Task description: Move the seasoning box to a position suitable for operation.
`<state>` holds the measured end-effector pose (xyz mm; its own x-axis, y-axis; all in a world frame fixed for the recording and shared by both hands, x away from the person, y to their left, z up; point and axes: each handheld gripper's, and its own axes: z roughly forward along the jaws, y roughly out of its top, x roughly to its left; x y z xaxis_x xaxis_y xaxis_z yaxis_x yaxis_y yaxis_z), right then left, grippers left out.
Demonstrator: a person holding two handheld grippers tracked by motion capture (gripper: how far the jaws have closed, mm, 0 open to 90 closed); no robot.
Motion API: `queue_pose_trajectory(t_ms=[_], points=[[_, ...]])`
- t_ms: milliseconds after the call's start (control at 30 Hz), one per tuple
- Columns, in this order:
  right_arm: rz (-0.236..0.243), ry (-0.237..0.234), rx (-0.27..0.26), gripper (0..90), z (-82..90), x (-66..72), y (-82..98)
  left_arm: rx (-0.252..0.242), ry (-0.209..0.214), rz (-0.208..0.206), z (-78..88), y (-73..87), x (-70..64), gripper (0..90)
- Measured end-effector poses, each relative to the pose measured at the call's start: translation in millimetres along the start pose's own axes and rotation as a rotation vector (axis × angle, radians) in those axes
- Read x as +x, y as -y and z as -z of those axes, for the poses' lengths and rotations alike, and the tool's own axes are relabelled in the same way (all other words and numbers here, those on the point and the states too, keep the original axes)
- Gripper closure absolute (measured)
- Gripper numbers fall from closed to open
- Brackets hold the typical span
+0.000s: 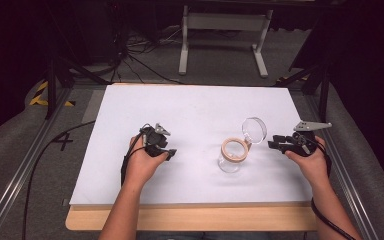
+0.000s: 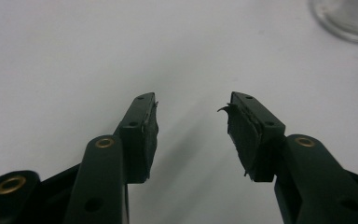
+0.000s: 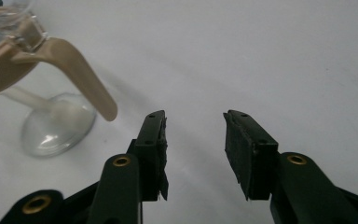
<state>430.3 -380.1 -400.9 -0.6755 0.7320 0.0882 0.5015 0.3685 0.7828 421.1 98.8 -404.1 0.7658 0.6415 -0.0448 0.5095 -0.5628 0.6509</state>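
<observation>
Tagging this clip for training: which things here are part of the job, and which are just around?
In play:
glass jar, lid swung open
left gripper, open
right gripper, open

Just around:
white table
white stand on the floor
floor cables

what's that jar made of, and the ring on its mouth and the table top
The jar looks like clear glass: the table shows through it and its rim glints. Its open round lid is equally clear. The ring is tan and matte, probably silicone or plastic; the right gripper view shows a smooth, curved tab of the same material. The table top is a flat, matte white board, material unclear.
</observation>
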Motion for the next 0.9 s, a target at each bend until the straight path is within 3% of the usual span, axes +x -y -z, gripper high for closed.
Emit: queue_pose_trajectory(t_ms=[33, 100, 200, 333, 433, 533, 567, 767, 900], points=[[0.009, -0.019, 0.052, 53.9, 1.3, 0.8, -1.1, 0.001, 0.003, -0.032, 3.4, -0.2, -2.9, 48.1], [0.045, 0.001, 0.085, 54.1, 6.3, 1.6, -0.6, 0.011, 0.031, -0.029, 9.1, 1.4, -7.9, 47.7], [0.001, -0.017, 0.052, 54.1, 18.3, -0.1, -2.7, 0.027, 0.055, -0.007, 15.0, 4.8, -11.6, 51.7], [0.015, -0.021, 0.058, 54.1, 20.8, 4.5, -5.8, 0.029, 0.049, -0.001, 19.4, 5.6, -9.8, 54.8], [0.036, -0.020, 0.057, 54.0, 19.5, 11.3, -7.0, 0.024, 0.086, 0.017, 19.4, -0.4, -11.1, 65.5], [0.061, -0.021, 0.067, 54.0, 19.7, 16.8, -5.0, 0.038, 0.096, -0.008, 17.2, -5.6, -13.9, 69.2], [0.072, -0.017, 0.073, 54.3, 20.9, 18.0, -2.5, 0.062, 0.089, -0.048, 17.9, -13.2, -17.9, 73.3], [0.067, 0.005, 0.078, 58.0, 33.5, 16.5, 11.5, 0.019, 0.150, -0.048, 13.3, -28.9, -23.6, 86.1], [0.049, 0.011, 0.080, 58.2, 40.7, 18.7, 17.4, 0.018, 0.156, -0.073, 0.0, -43.7, -29.0, 89.3]])
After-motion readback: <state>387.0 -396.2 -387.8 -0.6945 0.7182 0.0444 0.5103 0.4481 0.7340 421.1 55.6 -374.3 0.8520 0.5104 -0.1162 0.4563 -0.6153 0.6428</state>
